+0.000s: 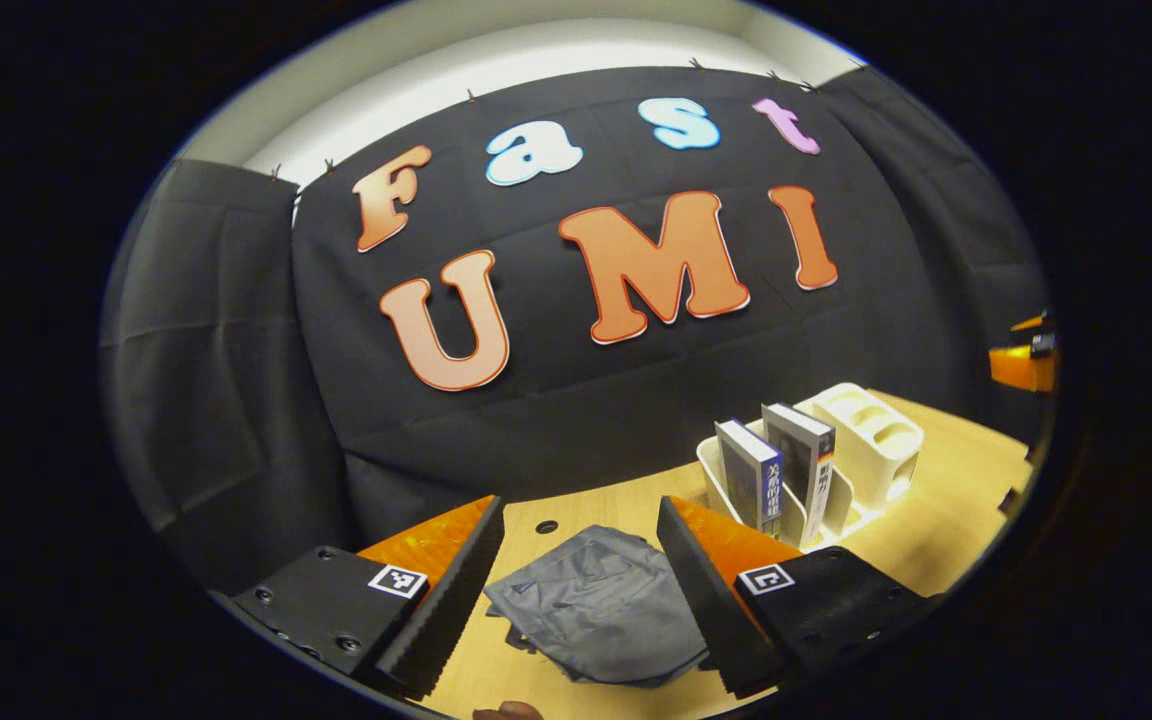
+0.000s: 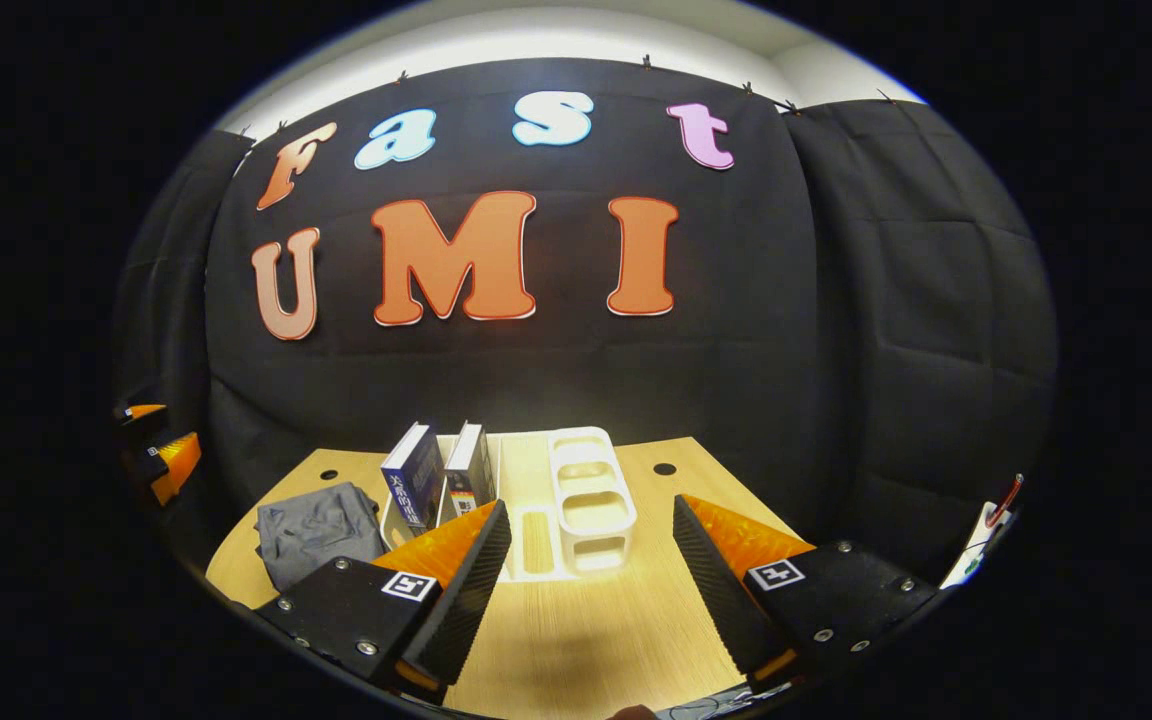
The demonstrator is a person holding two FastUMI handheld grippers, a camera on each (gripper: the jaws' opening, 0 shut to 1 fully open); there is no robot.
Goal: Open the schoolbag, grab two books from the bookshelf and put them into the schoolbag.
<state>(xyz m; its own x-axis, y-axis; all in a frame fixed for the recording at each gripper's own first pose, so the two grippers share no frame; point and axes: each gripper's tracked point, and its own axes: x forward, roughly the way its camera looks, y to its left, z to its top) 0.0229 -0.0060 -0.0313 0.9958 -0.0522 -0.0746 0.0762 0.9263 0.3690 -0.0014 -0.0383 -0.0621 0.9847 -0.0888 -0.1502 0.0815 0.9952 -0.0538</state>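
Both grippers spread wide and empty over the wooden table.

In the left gripper view, left gripper (image 1: pixel 581 590) at the bottom, fingers far apart, framing the grey schoolbag (image 1: pixel 601 605) lying flat and crumpled at lower centre; beyond, right of centre, two books (image 1: pixel 781 470) upright in the white bookshelf (image 1: pixel 871 440). In the right gripper view, right gripper (image 2: pixel 591 590) at the bottom, likewise wide, nothing held; schoolbag (image 2: pixel 316 530) at lower left, books (image 2: pixel 441 475) and bookshelf (image 2: pixel 591 495) at centre, table (image 2: pixel 576 640) beneath, left gripper (image 2: pixel 161 450) at the far left edge.
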